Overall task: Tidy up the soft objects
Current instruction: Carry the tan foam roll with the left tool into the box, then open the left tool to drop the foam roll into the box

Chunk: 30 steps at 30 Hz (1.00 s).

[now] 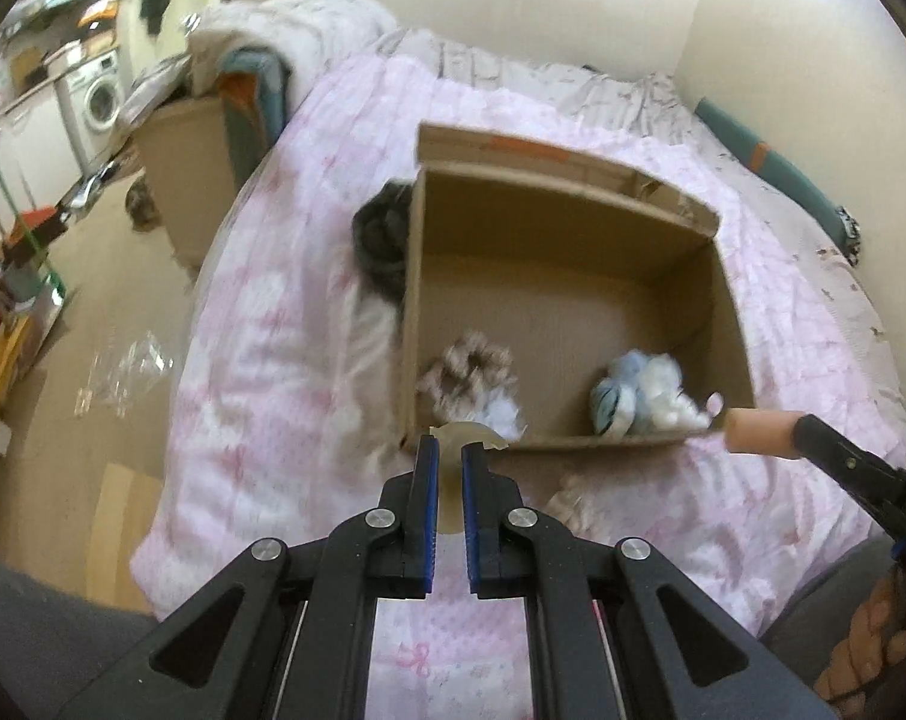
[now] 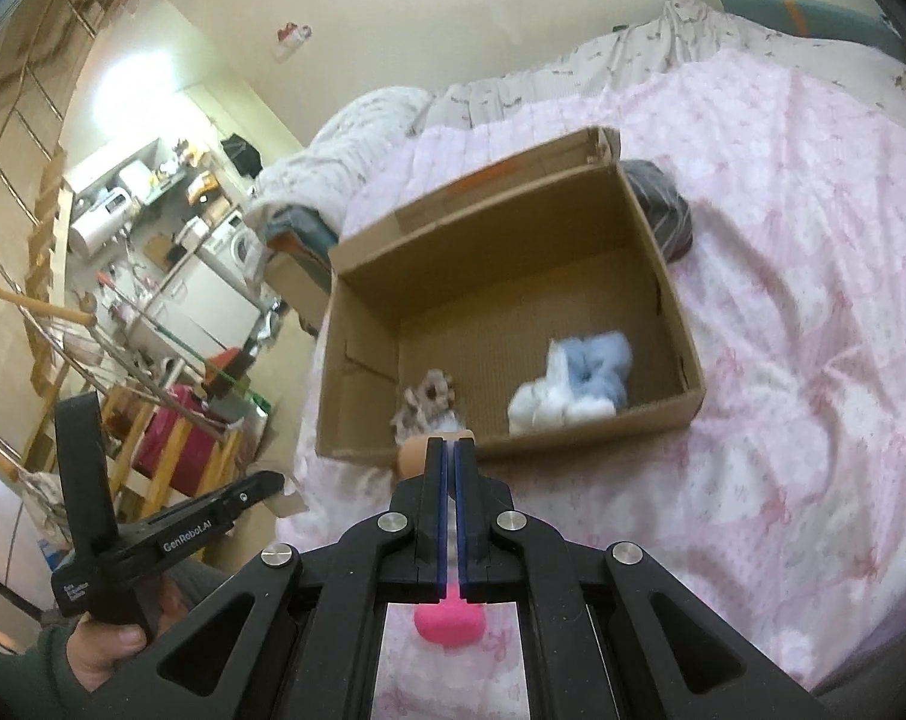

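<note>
Left wrist view showed our left gripper (image 1: 450, 450) just before the near wall of the cardboard box (image 1: 573, 228), its blue-padded jaws clamped on a thin, cream-coloured, rounded piece (image 1: 462, 435) whose material we could not tell. Our right gripper (image 2: 451, 447) also hung at the near wall, jaws closed on a smooth, peach-toned rounded object (image 2: 414, 453); from the left wrist it read as a short cylinder (image 1: 759, 429).

Inside the box, against the near wall, lay a fluffy brown-and-cream scrunchie (image 1: 468, 369) toward the left corner and a soft blue-and-white bundle (image 1: 648, 396) toward the right corner. Most of the box's corrugated floor behind them stood bare, and its rigid walls rose straight, with a flap (image 1: 543, 156) standing at the far side.

Outside the box, a dark grey knitted lump (image 1: 384, 240) pressed against one side wall. We saw a bright pink, smooth blob (image 2: 447, 624) on the quilted pink bedspread (image 2: 783, 360), nearer us than the box. That cover spread wide and soft on the box's right; on its left the bed edge dropped to the floor.
</note>
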### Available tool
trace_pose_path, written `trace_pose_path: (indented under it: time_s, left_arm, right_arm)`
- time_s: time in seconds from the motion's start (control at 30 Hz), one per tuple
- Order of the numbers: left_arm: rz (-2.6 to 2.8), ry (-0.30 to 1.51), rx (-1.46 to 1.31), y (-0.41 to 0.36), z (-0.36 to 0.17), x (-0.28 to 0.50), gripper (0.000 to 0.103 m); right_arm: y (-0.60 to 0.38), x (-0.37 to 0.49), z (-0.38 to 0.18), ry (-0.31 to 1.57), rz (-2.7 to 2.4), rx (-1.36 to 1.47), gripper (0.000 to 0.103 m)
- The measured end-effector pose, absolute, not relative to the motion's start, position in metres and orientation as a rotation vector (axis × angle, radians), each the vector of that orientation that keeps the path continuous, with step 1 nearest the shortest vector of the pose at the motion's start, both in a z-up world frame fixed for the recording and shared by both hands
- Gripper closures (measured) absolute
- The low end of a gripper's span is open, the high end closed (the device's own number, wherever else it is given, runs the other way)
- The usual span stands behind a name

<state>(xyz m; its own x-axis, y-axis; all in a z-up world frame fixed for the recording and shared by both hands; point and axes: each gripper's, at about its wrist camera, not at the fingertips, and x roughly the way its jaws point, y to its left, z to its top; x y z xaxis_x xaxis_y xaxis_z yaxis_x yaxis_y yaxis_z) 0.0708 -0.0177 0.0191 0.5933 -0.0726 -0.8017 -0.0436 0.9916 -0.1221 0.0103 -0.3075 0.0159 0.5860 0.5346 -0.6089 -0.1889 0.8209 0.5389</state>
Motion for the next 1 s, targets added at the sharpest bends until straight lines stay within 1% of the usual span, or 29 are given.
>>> trace_pose_path:
  time_s: [0.17,0.4,0.57,0.67,0.77,1.0]
  left_arm:
    - [-0.047,0.899,-0.080,-0.030,0.033,0.091,0.096]
    - [-0.072,0.904,-0.070,-0.039,0.030,0.124,0.096]
    - [-0.156,0.945,-0.104,-0.048,0.008,0.153,0.096]
    - [-0.137,0.937,-0.078,-0.051,-0.009,0.153,0.096]
    - [-0.155,0.994,-0.082,-0.053,-0.026,0.152,0.096]
    - [-0.132,0.984,-0.071,-0.051,-0.028,0.154,0.095]
  right_arm:
    - [-0.311,0.031,0.021,0.825,0.439,0.458,0.099]
    - [-0.304,0.063,0.021,0.815,0.438,0.399,0.099]
    - [-0.300,0.080,0.004,0.862,0.438,0.384,0.099]
    - [-0.299,0.081,-0.014,0.909,0.411,0.393,0.099]
    - [-0.295,0.080,-0.024,0.942,0.398,0.378,0.099]
    - [-0.286,0.079,-0.029,0.961,0.408,0.334,0.099]
